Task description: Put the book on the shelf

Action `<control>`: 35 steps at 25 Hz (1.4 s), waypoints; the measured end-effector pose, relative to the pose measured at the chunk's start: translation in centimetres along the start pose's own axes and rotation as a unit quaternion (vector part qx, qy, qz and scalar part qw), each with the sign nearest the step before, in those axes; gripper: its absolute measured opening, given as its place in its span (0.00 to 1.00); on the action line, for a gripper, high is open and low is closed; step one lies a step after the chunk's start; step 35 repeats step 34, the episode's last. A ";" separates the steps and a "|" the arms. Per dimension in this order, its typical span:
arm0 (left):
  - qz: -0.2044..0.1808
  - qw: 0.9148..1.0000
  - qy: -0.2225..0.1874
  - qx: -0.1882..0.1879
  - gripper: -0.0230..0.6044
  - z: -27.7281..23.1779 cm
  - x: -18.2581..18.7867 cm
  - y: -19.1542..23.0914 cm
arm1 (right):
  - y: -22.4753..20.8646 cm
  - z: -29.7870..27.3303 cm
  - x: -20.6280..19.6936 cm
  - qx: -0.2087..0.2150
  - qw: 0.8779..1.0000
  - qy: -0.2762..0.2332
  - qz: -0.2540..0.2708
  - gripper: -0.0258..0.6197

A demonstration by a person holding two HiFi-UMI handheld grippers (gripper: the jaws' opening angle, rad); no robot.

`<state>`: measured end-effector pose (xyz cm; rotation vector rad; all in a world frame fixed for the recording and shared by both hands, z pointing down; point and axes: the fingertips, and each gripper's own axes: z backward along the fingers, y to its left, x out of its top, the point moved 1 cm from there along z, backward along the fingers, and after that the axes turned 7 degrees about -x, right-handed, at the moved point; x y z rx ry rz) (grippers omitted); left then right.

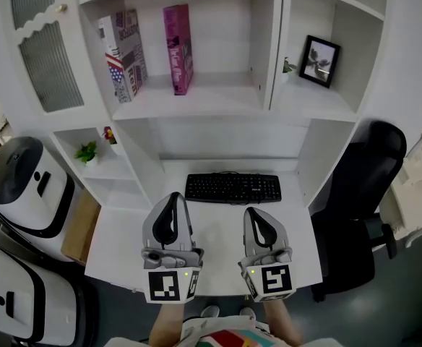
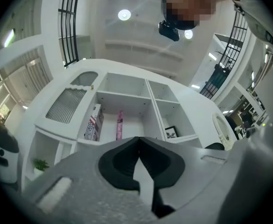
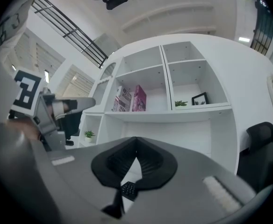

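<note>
Magenta book stood upright on the shelf, both pairs of jaws shut and empty
The shelf is seen behind the white surface, on which a black keyboard is laid; nearer than it the left gripper and right gripper are held side by side, jaws pressed together on nothing; a flag-patterned book is leaned near the magenta book, at its left, apart from it
</note>
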<state>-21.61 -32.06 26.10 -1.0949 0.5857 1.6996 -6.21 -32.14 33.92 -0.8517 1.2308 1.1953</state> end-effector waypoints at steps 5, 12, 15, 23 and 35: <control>0.016 0.999 0.049 0.004 0.03 1.6 -4.6 -0.6 | -0.5 -0.1 -0.7 -0.006 1.000 0.006 -0.008 0.04; 0.046 0.992 0.111 0.024 0.03 2.9 -9.2 -0.1 | 0.0 0.3 -2.3 0.005 0.999 0.030 -0.012 0.04; 0.050 0.992 0.111 0.022 0.03 2.8 -9.4 -0.4 | 0.3 0.2 -2.0 0.013 1.000 0.024 -0.006 0.04; 0.048 0.993 0.103 0.023 0.03 2.9 -8.9 -0.7 | 0.1 0.4 -2.6 0.007 0.999 0.033 -0.009 0.04; 0.048 0.993 0.101 0.037 0.03 3.4 -8.6 -0.2 | 0.3 0.5 -2.8 0.009 0.999 0.034 -0.011 0.04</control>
